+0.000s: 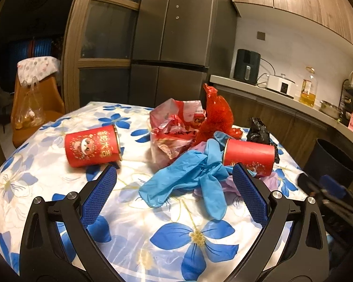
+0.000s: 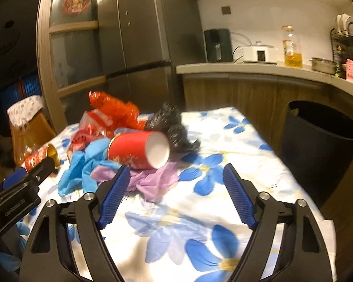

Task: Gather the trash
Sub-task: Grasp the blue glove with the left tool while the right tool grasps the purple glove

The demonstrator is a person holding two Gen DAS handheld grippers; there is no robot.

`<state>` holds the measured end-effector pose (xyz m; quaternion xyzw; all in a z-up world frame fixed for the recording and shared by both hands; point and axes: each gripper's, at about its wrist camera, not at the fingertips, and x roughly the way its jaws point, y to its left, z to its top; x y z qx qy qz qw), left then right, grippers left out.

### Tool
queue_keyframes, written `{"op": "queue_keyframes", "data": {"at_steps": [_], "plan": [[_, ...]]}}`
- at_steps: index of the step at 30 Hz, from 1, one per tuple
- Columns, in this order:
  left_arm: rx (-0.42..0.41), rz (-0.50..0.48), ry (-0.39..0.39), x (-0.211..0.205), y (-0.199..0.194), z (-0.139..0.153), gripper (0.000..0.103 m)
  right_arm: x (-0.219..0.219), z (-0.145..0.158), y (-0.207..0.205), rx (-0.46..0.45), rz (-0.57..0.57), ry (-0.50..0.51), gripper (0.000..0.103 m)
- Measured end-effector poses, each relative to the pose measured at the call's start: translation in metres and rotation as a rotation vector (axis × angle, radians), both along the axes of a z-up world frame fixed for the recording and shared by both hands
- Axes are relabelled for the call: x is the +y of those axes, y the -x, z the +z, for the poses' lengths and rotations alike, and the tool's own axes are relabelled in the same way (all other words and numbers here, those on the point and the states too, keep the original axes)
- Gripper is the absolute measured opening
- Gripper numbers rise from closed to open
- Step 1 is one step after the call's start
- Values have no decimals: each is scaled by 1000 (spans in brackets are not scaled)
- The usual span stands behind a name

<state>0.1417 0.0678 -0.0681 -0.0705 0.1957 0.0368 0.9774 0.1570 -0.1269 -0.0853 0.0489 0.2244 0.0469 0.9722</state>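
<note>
Risk, rolling cup: the red cup [image 2: 138, 150] near the right gripper [image 2: 176, 183] lies on its side, so a touch from one finger only may push it to roll away over the surface [image 2: 235, 141]
Risk, soft trash: the blue gloves [image 1: 188, 176] and the purple cloth [image 2: 153, 181] are limp and tangled under the cup; a grasp may lift only a part, and the rest may drag other pieces along or fall off the edge
Risk, tablecloth: the flowered cloth on the surface is loose and wrinkled, so a low pinch may catch it together with the trash
Risk, two grippers: both grippers aim at the same pile and may knock each other; the left one shows at the left edge of the right wrist view
Left gripper [image 1: 174, 178]: jaws spread wide, nothing between them
Right gripper: jaws spread wide, holding nothing
Gloves to left gripper: just ahead, between the two fingers and a little beyond the tips
Second red cup [image 1: 93, 145]: ahead and to the left of the left gripper, also on its side
Near cup to right gripper: ahead and to the left, just beyond the left fingertip, white inside facing the camera
Bags: red plastic bags [image 1: 188, 122] and a black bag [image 2: 171, 127] lie farther ahead, behind the cup
Bin [image 2: 317, 141]: dark, open, standing beside the surface, ahead and to the right of the right gripper
</note>
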Motion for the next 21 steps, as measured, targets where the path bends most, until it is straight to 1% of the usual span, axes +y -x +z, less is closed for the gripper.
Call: {"op": "queue_keyframes", "data": {"at_steps": [3, 9, 10, 11, 12, 14, 15, 16, 21], "plan": [[11, -12, -6, -4, -12, -3, 95, 4, -6, -5, 13, 6, -2, 75], [81, -60, 29, -5, -46, -9, 71, 6, -6, -11, 8, 4, -5, 75], [107, -75, 33, -5, -54, -12, 61, 5, -6, -12, 8, 5, -5, 75], [131, -82, 37, -5, -58, -15, 48, 5, -6, -13, 9, 6, -4, 75], [152, -87, 40, -5, -62, -18, 40, 5, -7, -13, 10, 7, -1, 75], [169, -102, 51, -4, -63, -23, 14, 5, -9, -17, 23, 12, 0, 75], [169, -106, 57, -3, -61, -23, 9, 6, -10, -18, 27, 12, -1, 75], [165, -110, 63, -2, -59, -23, 1, 6, -11, -20, 33, 14, -3, 75], [117, -118, 101, 6, -40, -17, 0, 12, -13, -26, 44, 39, -10, 69]]}}
